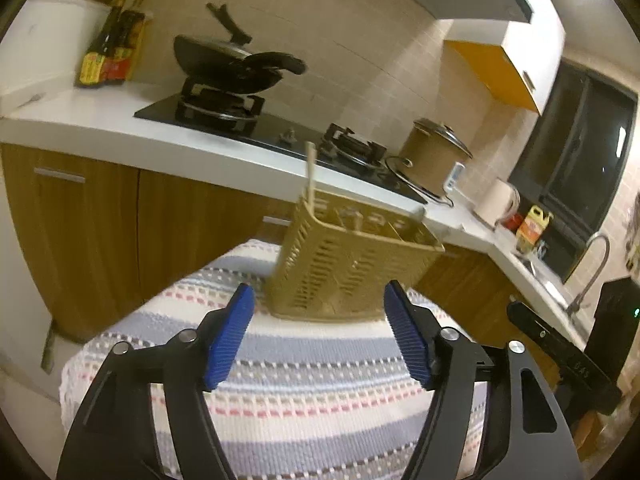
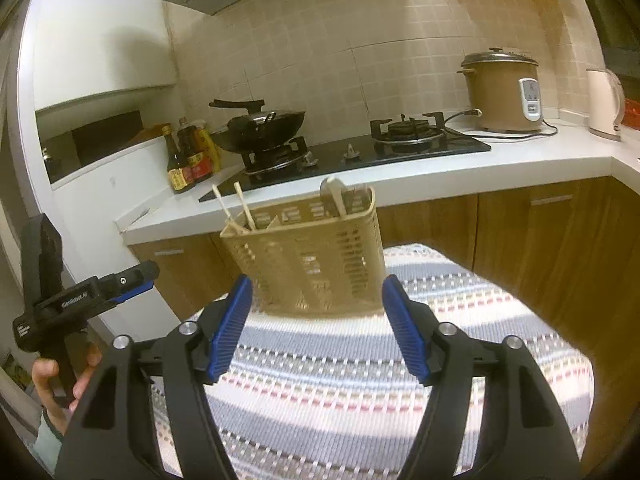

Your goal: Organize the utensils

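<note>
Both my left hand-held gripper (image 1: 318, 334) and right hand-held gripper (image 2: 316, 330) gape empty; I'd approach the beige slotted plastic utensil caddy (image 2: 308, 256) squarely, avoiding its wooden chopsticks (image 2: 244, 206).

The left gripper (image 1: 319, 336) is held level, its jaws spread wide. The right gripper (image 2: 316, 328) is likewise held agape and empty.

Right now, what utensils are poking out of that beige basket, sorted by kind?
Chopsticks: 2
Spoon: 1
Total: 3, all standing in the basket. Anything lower inside is hidden.
</note>
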Motion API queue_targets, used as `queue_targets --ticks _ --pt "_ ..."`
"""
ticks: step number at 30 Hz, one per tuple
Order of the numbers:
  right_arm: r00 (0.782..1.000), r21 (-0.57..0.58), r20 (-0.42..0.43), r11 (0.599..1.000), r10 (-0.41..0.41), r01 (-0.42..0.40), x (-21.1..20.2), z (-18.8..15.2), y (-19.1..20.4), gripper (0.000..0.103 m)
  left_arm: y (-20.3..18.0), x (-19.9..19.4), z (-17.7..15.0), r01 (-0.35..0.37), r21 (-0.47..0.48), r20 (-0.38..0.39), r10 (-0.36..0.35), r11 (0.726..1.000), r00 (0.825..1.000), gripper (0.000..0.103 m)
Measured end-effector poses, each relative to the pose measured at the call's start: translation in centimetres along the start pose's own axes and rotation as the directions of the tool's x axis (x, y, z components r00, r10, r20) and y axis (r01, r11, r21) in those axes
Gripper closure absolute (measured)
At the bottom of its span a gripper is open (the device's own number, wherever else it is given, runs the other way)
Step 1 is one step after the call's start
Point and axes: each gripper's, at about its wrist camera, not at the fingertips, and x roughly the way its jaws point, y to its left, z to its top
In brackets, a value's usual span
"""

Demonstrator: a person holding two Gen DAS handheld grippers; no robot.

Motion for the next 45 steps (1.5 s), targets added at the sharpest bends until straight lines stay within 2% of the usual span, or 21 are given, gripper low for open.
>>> queue_targets --ticks 4,8,12,16,18,21,27,29,34,45 --pt "1.000 0.001 0.009 1.000 -0.024 0.024 -0.8 -1.9 0.8 0.035 -2.3 -0.2 -2.3 -0.073 0.081 0.039 0.070 0.994 0.997 0.024" --pt "0.990 -0.040 0.049 0.990 -0.130 0.132 -0.9 -3.7 1.5 0.032 -3.7 -0.1 -4.5 -0.153 0.141 0.074 0.144 0.978 0.987 0.024" --pt "0.973 -0.075 0.087 0.973 -0.213 0.219 -0.3 -5.0 2.0 0.030 -5.2 -0.4 -7.0 -0.233 0.237 0.151 0.201 0.943 0.968 0.022" --pt "0.967 -0.074 0.086 0.966 -0.241 0.247 0.5 -5.4 1.6 0.030 -6.2 -0.8 -8.5 -0.290 0.282 0.250 0.221 0.915 0.943 0.017" --pt "0.962 -0.080 0.095 0.961 -0.257 0.264 0.4 -5.5 1.5 0.030 -6.1 -0.5 -9.2 -0.298 0.279 0.267 0.224 0.913 0.937 0.016" --pt "0.958 -0.082 0.102 0.957 -0.269 0.278 0.4 -5.5 1.4 0.029 -5.9 -0.2 -9.6 -0.288 0.280 0.253 0.219 0.916 0.942 0.016" --pt "0.961 -0.092 0.089 0.958 -0.262 0.270 0.8 -5.7 1.2 0.029 -5.4 -0.3 -9.5 -0.344 0.264 0.294 0.264 0.901 0.919 0.012" --pt "0.968 -0.069 0.067 0.967 -0.241 0.245 1.0 -5.7 0.7 0.029 -4.9 -0.3 -9.3 -0.343 0.238 0.288 0.272 0.908 0.918 0.010" --pt "0.960 -0.077 0.088 0.959 -0.265 0.272 0.8 -5.7 0.6 0.029 -3.7 -0.3 -8.7 -0.336 0.185 0.275 0.279 0.924 0.920 0.010" --pt "0.947 -0.101 0.128 0.946 -0.295 0.308 0.1 -5.8 1.0 0.025 -3.4 0.3 -8.5 -0.340 0.182 0.245 0.292 0.923 0.924 0.010"
